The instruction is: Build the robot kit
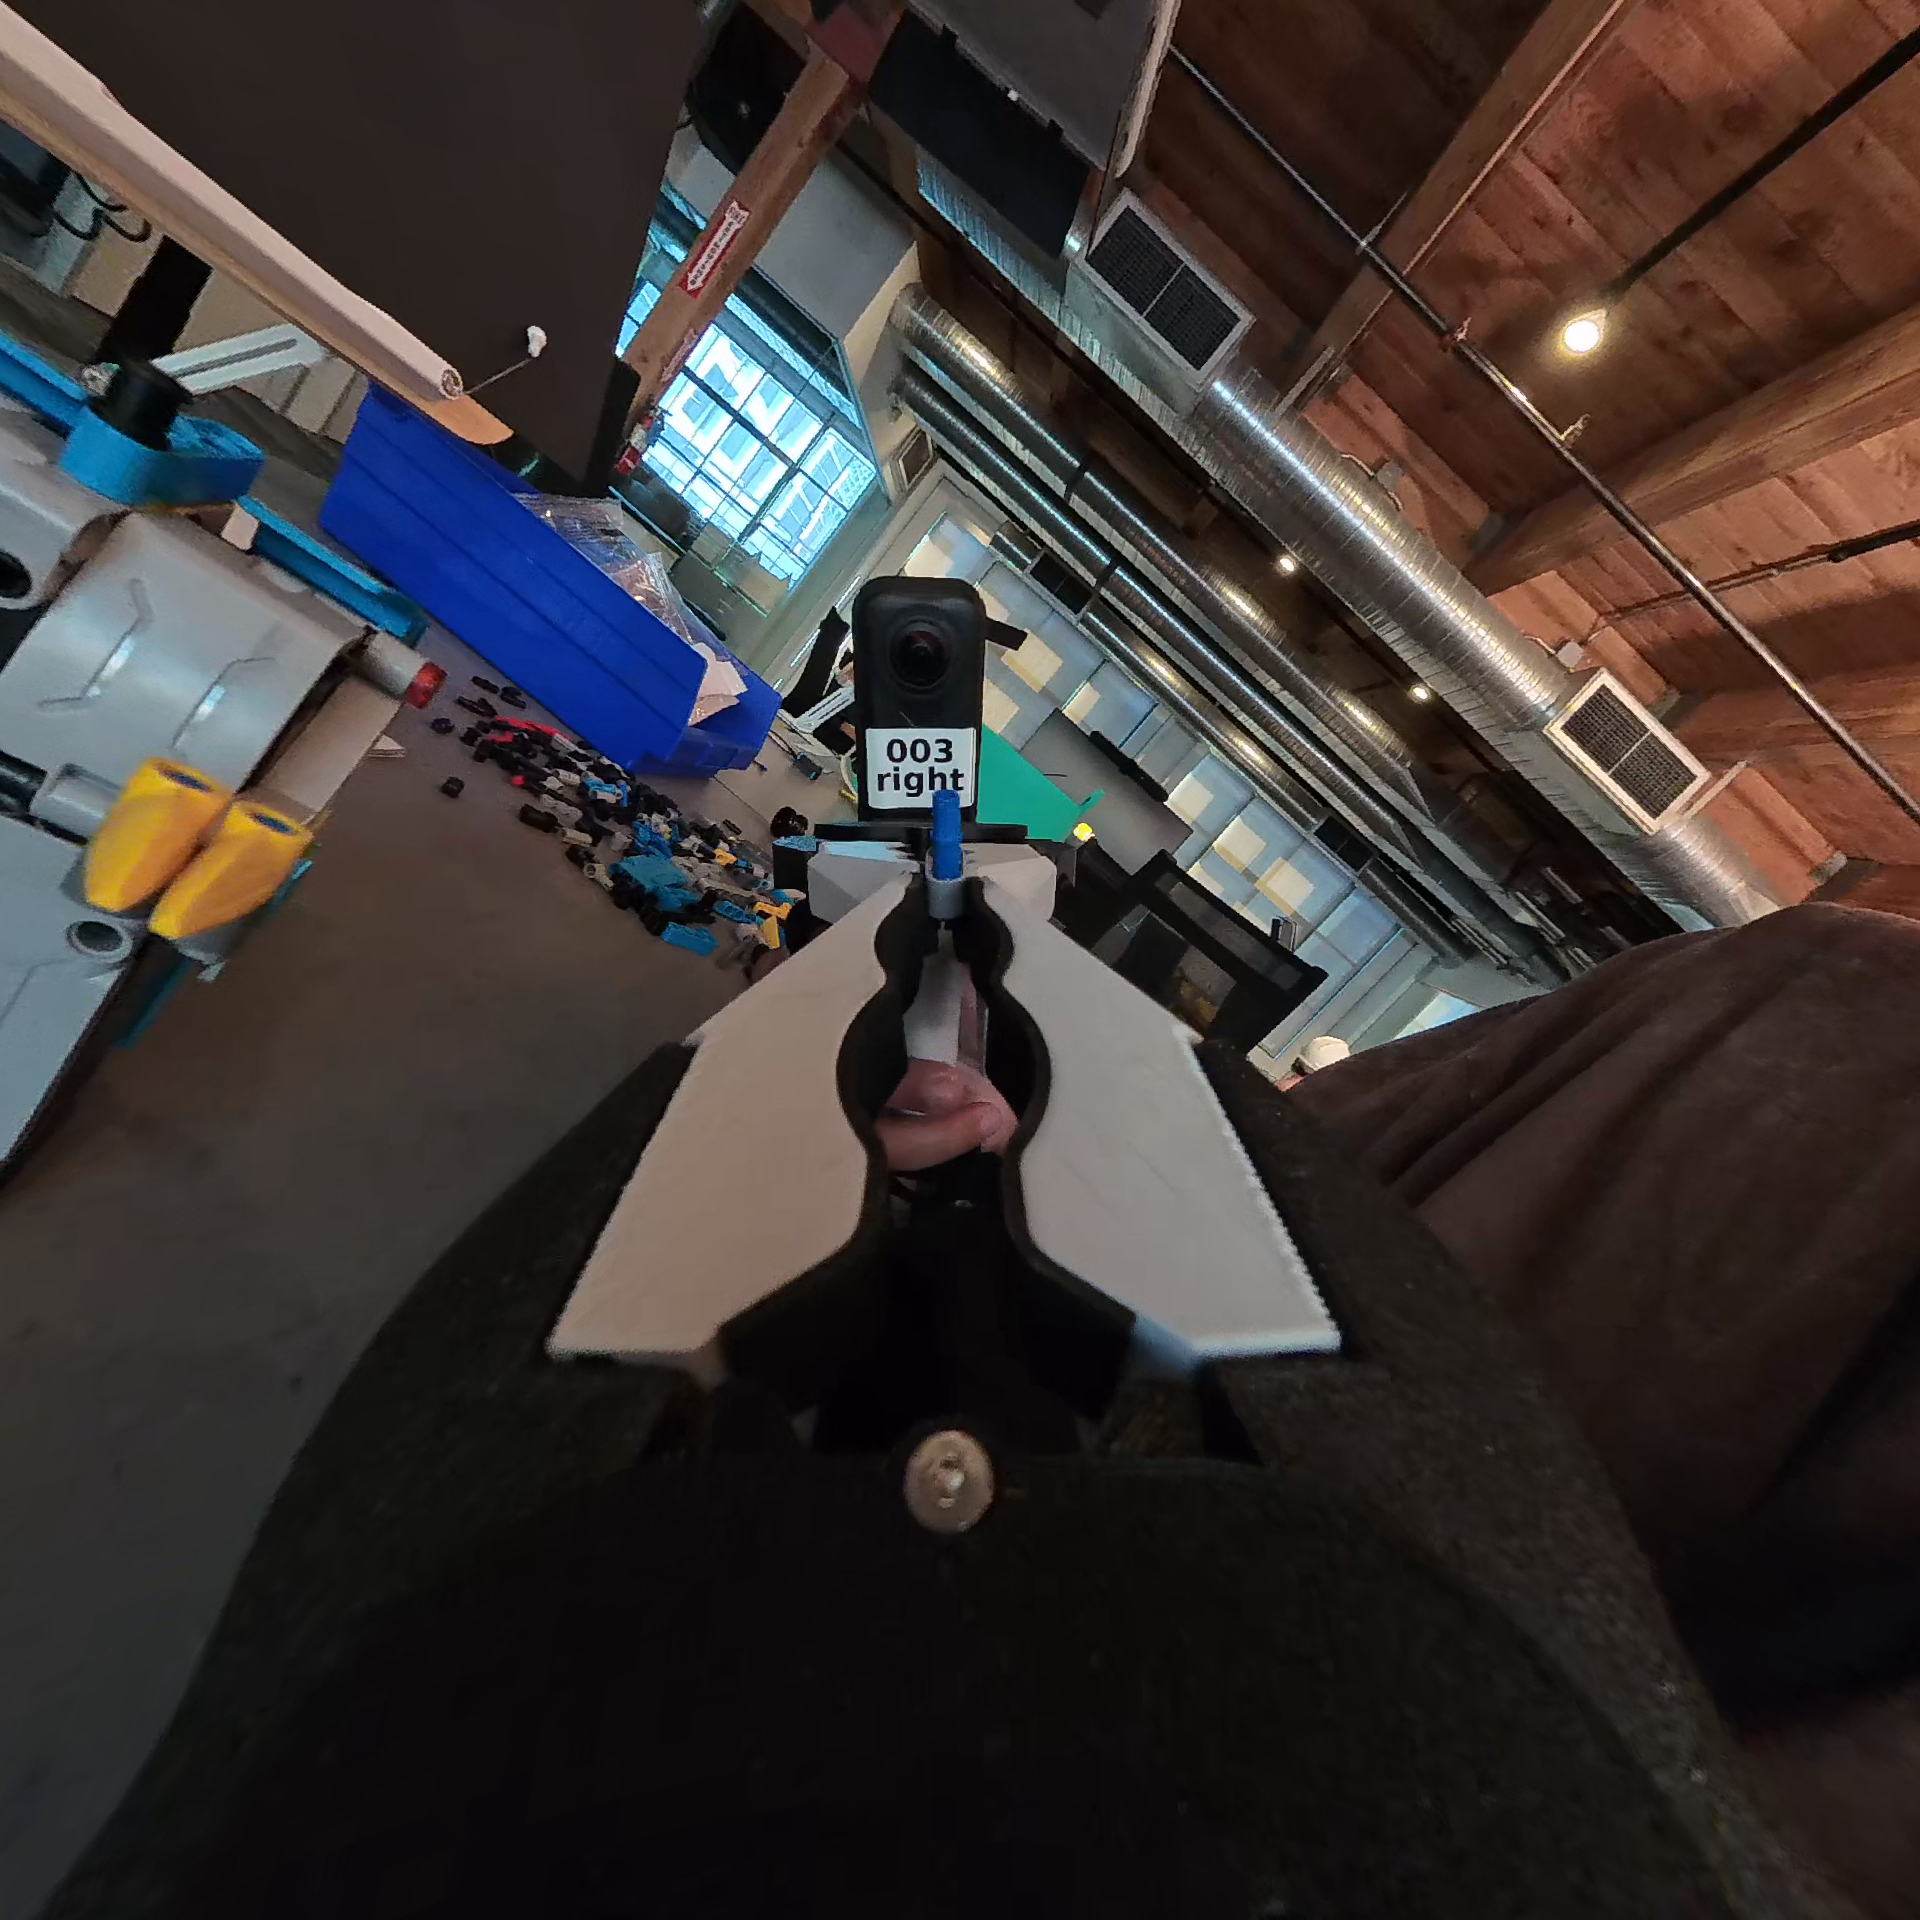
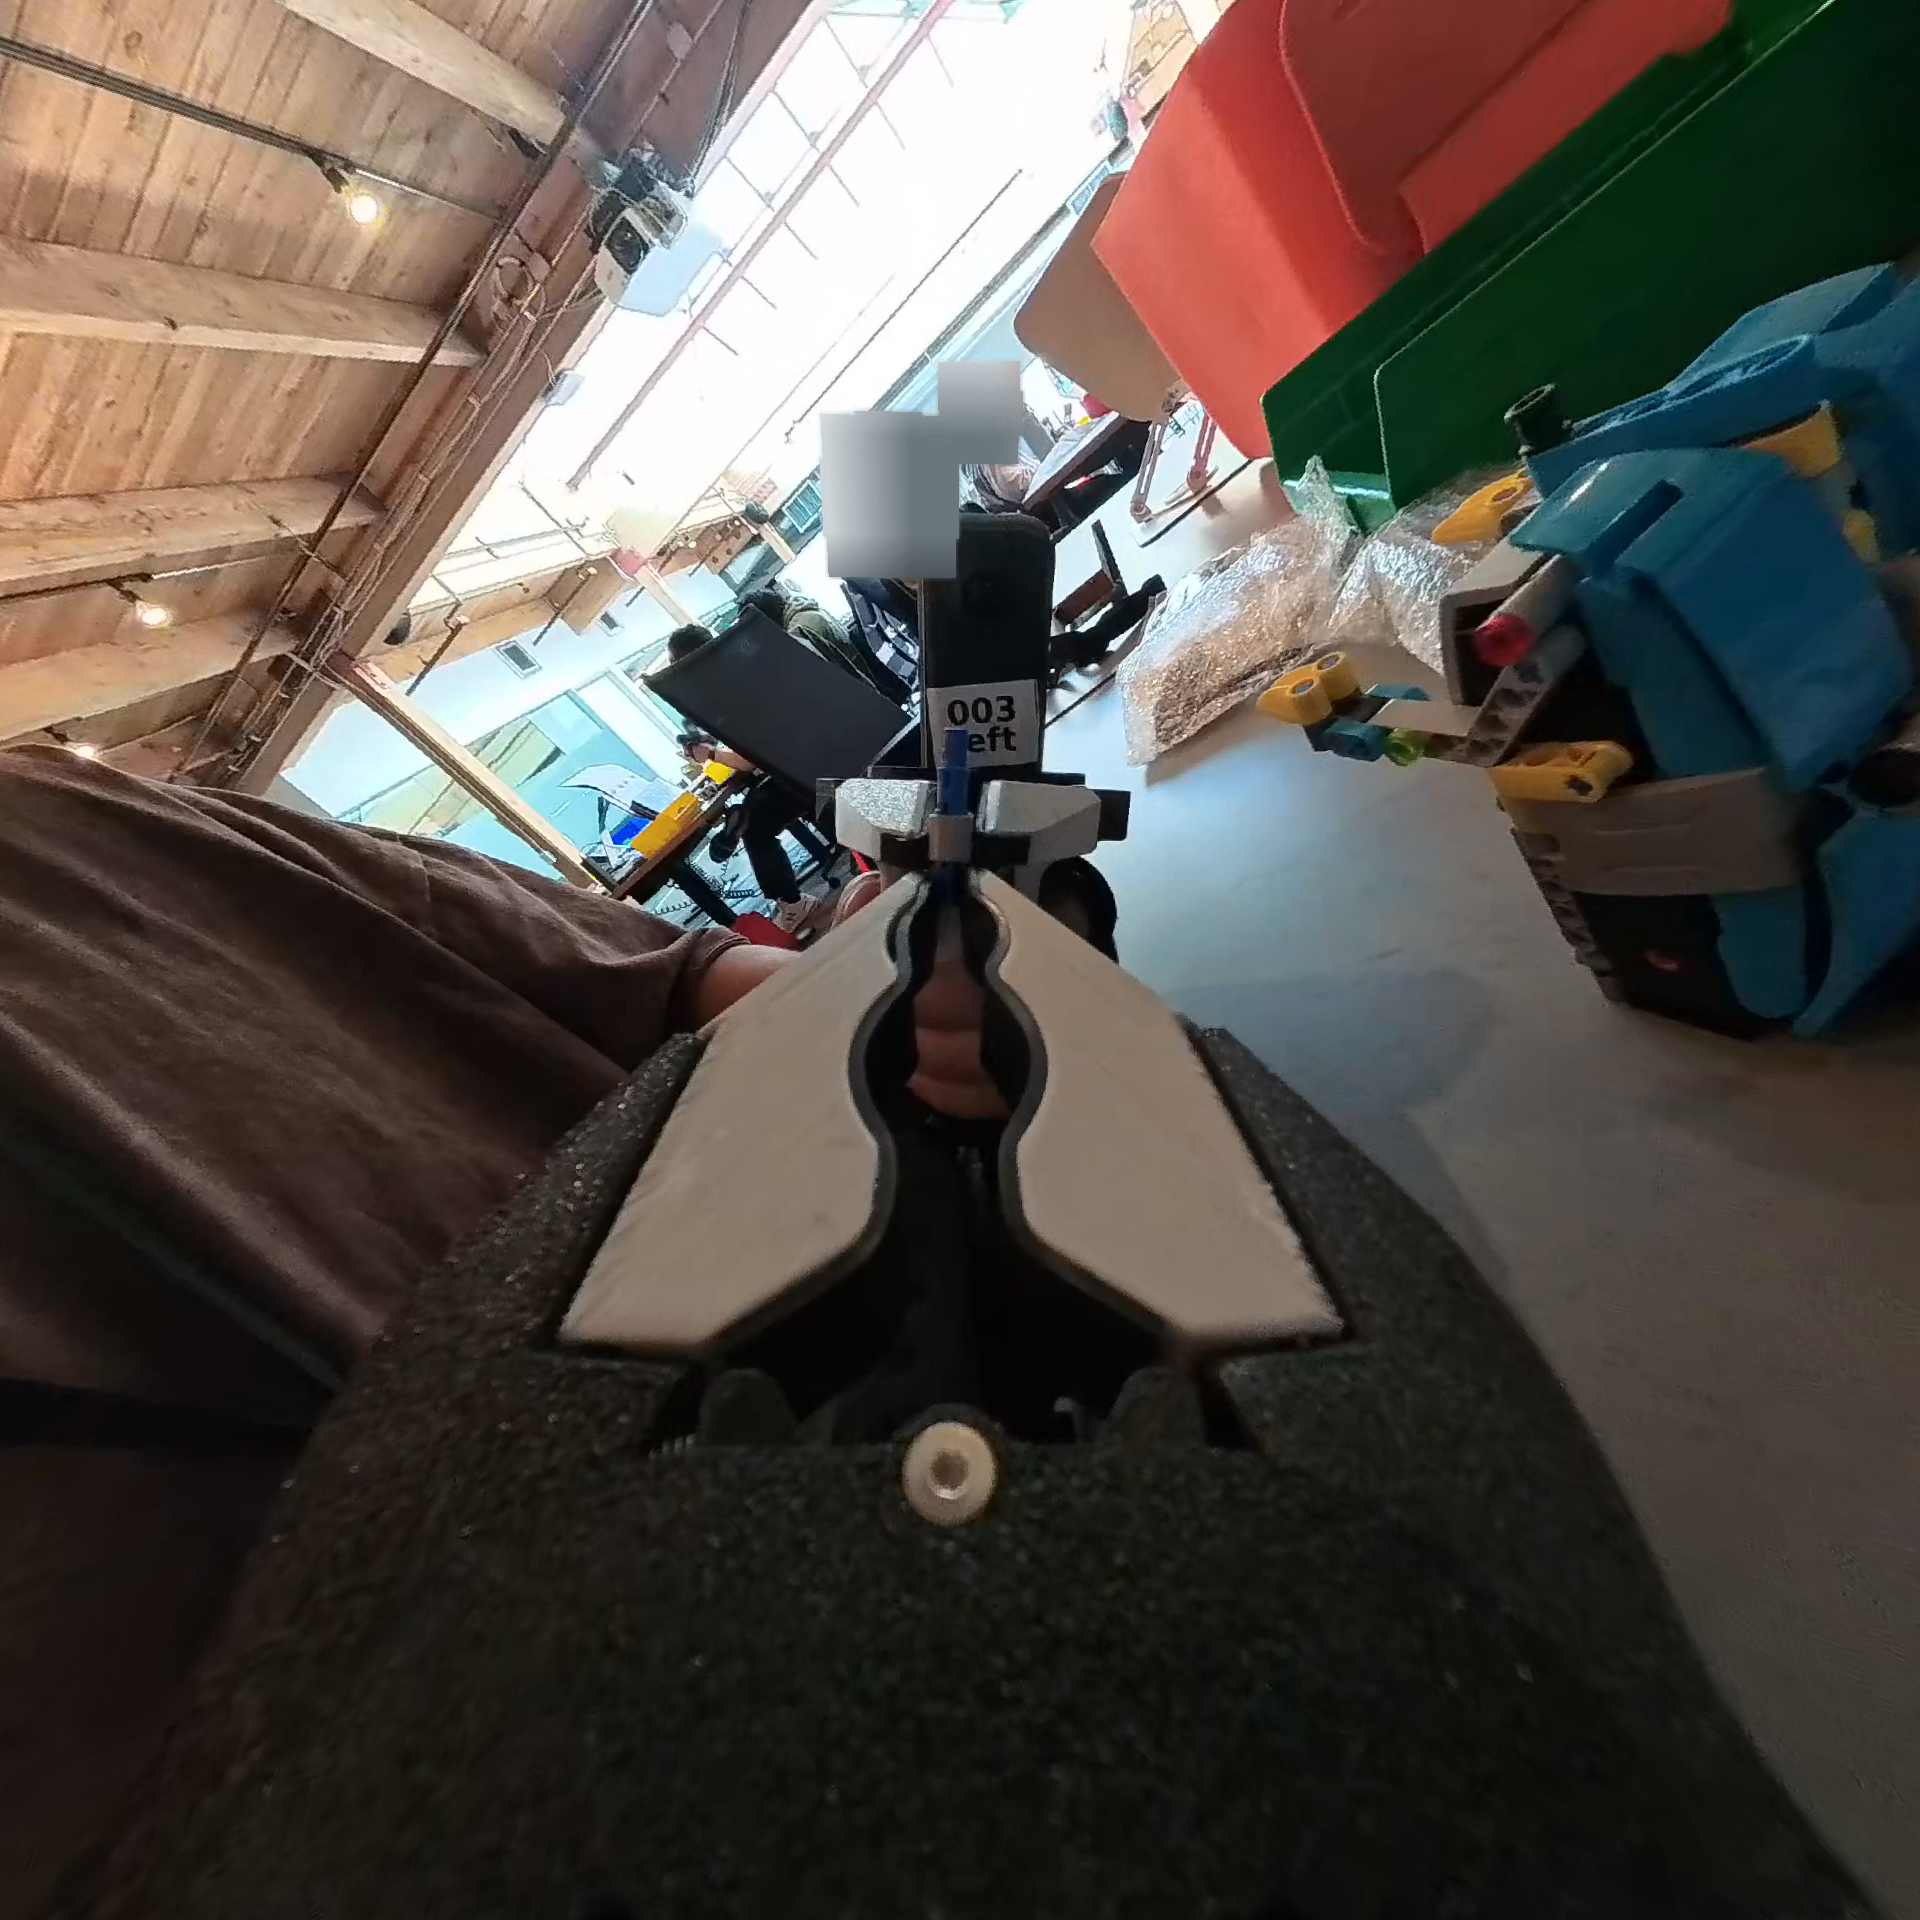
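Observation:
My two grippers face each other tip to tip above a grey table (image 1: 343,1039). My left gripper (image 1: 943,914) is shut on a small grey connector (image 1: 943,896), and a blue pin (image 1: 945,826) sticks out of it. The right gripper's white fingertips (image 1: 862,875) meet just behind that piece. In the right wrist view, my right gripper (image 2: 948,885) is shut on the thin blue pin (image 2: 948,914). The pin runs into the grey connector (image 2: 951,831), which sits between the left gripper's fingertips (image 2: 878,810). A person's fingers show behind each pair of jaws.
A pile of small building pieces (image 1: 634,831) lies on the table beside a blue bin (image 1: 540,592) and a grey model with yellow parts (image 1: 197,852). In the right wrist view there is a blue toy car (image 2: 1714,675), a plastic bag (image 2: 1236,634), a green bin (image 2: 1558,312) and a red bin (image 2: 1299,187). A brown sleeve (image 2: 260,987) is close by. My two grippers' fingertips are within a few centimetres of each other.

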Demonstrator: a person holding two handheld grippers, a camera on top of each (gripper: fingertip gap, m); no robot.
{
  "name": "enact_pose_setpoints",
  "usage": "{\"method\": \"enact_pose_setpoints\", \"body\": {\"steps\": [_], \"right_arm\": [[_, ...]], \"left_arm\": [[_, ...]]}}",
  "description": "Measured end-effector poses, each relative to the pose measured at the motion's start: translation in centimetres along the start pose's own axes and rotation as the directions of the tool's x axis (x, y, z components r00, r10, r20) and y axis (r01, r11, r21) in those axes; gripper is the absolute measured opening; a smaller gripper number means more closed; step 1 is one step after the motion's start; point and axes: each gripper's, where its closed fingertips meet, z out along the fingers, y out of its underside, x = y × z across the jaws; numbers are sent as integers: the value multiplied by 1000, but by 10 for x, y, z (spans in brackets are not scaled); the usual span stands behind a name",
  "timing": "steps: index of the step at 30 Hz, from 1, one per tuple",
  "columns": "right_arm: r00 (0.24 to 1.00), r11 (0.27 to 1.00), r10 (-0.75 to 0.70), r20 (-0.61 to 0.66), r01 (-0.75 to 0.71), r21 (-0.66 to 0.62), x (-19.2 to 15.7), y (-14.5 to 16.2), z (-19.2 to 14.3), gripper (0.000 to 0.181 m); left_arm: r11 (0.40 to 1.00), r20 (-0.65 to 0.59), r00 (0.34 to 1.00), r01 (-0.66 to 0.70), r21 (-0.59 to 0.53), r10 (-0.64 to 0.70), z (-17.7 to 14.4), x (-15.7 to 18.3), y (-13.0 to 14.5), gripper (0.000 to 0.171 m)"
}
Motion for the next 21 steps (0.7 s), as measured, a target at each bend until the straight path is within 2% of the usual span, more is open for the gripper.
{"method": "enact_pose_setpoints", "body": {"steps": [2, 4, 6, 7, 9, 12, 14, 16, 18, 21], "right_arm": [[999, 999, -36, -15, 36, -15, 0, 0, -1, 4], [963, 970, -237, -127, 227, -90, 7, -1, -9, 14], [815, 841, -538, -215, 498, -212, 9, -6, -23, 37], [734, 756, -650, -199, 597, -267, 4, -4, -25, 48], [608, 617, -778, -158, 691, -377, 3, 4, -22, 54], [456, 442, -883, -111, 727, -526, 11, 16, -15, 51], [378, 357, -920, -101, 706, -611, 23, 21, -15, 49], [369, 328, -926, -74, 694, -641, 26, 29, -13, 42], [317, 278, -946, -68, 684, -674, 32, 31, -15, 41], [284, 242, -957, -62, 660, -712, 38, 34, -18, 40]], "left_arm": [[1000, 12, 1000, -18, -10, 18, 0, -1, 1, 6], [999, 43, 999, -16, -34, 17, -3, -7, 2, 6], [997, 65, 998, 23, -70, -19, -6, -14, 5, 6], [993, 64, 997, 47, -104, -40, -6, -16, 9, 6], [981, 65, 996, 79, -175, -69, -4, -19, 19, 6], [961, 79, 994, 94, -258, -76, 1, -21, 33, 6], [948, 88, 995, 75, -309, -50, 4, -21, 41, 6], [939, 99, 994, 67, -338, -36, 5, -22, 46, 6], [935, 116, 992, 81, -345, -43, 5, -25, 48, 6], [929, 140, 989, 102, -356, -55, 5, -30, 51, 6]]}}
